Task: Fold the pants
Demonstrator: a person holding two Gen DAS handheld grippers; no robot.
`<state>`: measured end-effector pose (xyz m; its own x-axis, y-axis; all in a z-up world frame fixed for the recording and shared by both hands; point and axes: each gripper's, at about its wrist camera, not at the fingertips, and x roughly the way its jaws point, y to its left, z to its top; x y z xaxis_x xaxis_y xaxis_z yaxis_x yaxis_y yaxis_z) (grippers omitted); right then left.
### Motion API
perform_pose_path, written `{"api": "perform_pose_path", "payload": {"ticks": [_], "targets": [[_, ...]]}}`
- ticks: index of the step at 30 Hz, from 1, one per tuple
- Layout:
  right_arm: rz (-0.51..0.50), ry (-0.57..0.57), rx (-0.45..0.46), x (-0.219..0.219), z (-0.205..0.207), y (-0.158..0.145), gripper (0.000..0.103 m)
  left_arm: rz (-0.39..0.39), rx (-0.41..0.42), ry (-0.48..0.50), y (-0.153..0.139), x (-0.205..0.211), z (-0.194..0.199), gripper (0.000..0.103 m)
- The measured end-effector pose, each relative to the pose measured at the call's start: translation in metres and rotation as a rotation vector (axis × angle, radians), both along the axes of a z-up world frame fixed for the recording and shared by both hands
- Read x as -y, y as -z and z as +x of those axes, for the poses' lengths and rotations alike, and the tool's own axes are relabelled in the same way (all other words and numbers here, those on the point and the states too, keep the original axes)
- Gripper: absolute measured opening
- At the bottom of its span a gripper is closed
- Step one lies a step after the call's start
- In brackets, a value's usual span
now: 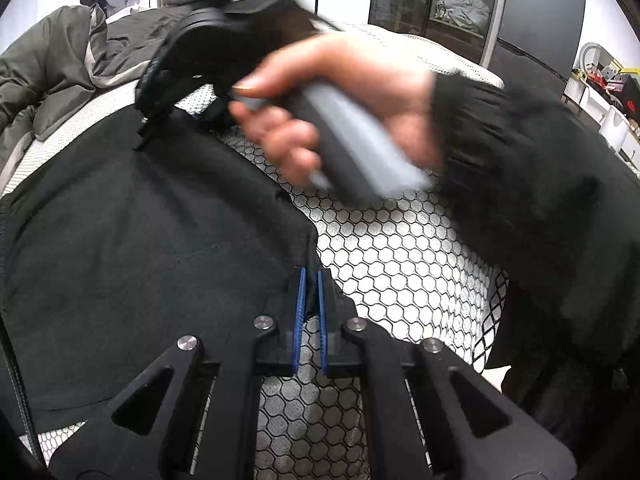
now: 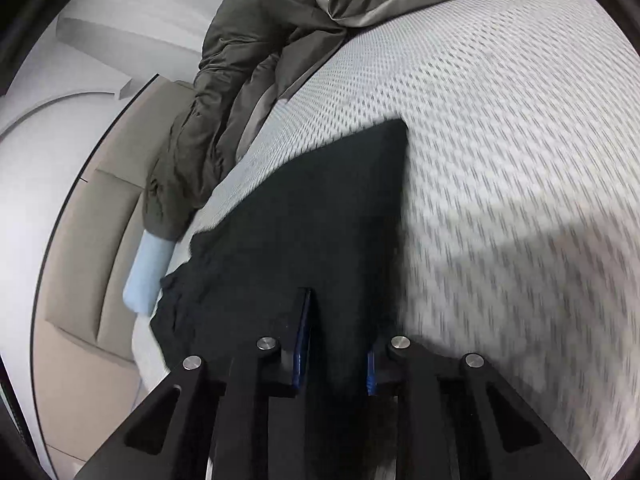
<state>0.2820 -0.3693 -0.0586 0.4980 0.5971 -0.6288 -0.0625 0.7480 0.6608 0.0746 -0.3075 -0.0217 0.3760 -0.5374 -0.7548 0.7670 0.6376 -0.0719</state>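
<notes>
Black pants (image 1: 132, 240) lie flat on the bed (image 1: 400, 260). Left wrist view: left gripper (image 1: 311, 280) clenched on the pants' near edge; a hand (image 1: 340, 108) holds the right gripper (image 1: 144, 136) farther off. Right wrist view only: right gripper (image 2: 340, 340) with pants cloth between parted fingers, grip unclear; olive jacket (image 2: 240, 80) at far left.

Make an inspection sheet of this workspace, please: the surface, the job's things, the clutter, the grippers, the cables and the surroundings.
Surface: mattress with a honeycomb pattern.
Job's things: black pants, spread flat on the mattress.
Clutter: green jacket heaped at the far side; light blue roll at the mattress edge.
Grippers: left gripper shut on the edge of the pants; right gripper has its jaws apart with pants cloth between them, grip unclear; a hand holds its handle.
Cables: black cable beside the left gripper.
Surroundings: glass-door cabinet; beige padded headboard.
</notes>
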Motion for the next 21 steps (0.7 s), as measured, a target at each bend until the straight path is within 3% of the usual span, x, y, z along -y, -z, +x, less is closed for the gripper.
{"api": "perform_pose_path", "payload": {"ticks": [9, 12, 14, 15, 16, 17, 18, 21], "targets": [[-0.267, -0.004, 0.040, 0.001, 0.076, -0.016, 0.024, 0.000, -0.006, 0.017, 0.000, -0.004, 0.002, 0.005], [-0.345, 0.027, 0.076, 0.003, 0.066, -0.034, 0.038, -0.014, -0.028, 0.013, -0.004, -0.005, 0.004, 0.009], [-0.313, 0.087, 0.101, 0.016, 0.048, -0.049, 0.050, -0.045, -0.043, 0.025, -0.011, -0.011, 0.003, 0.020], [-0.256, 0.126, 0.125, 0.030, 0.028, -0.059, 0.053, -0.067, -0.051, 0.030, -0.017, -0.015, 0.002, 0.038], [-0.224, 0.150, 0.132, 0.038, 0.013, -0.063, 0.065, -0.086, -0.047, 0.030, -0.023, -0.019, 0.001, 0.063], [-0.190, 0.171, 0.132, 0.048, -0.006, -0.065, 0.077, -0.121, -0.025, 0.019, -0.033, -0.028, -0.002, 0.074], [-0.154, 0.174, 0.132, 0.056, -0.028, -0.064, 0.080, -0.167, 0.006, 0.005, -0.045, -0.039, -0.004, 0.085], [-0.053, 0.125, 0.115, 0.063, -0.077, -0.045, 0.080, -0.269, 0.043, -0.021, -0.067, -0.070, -0.001, 0.086]]}}
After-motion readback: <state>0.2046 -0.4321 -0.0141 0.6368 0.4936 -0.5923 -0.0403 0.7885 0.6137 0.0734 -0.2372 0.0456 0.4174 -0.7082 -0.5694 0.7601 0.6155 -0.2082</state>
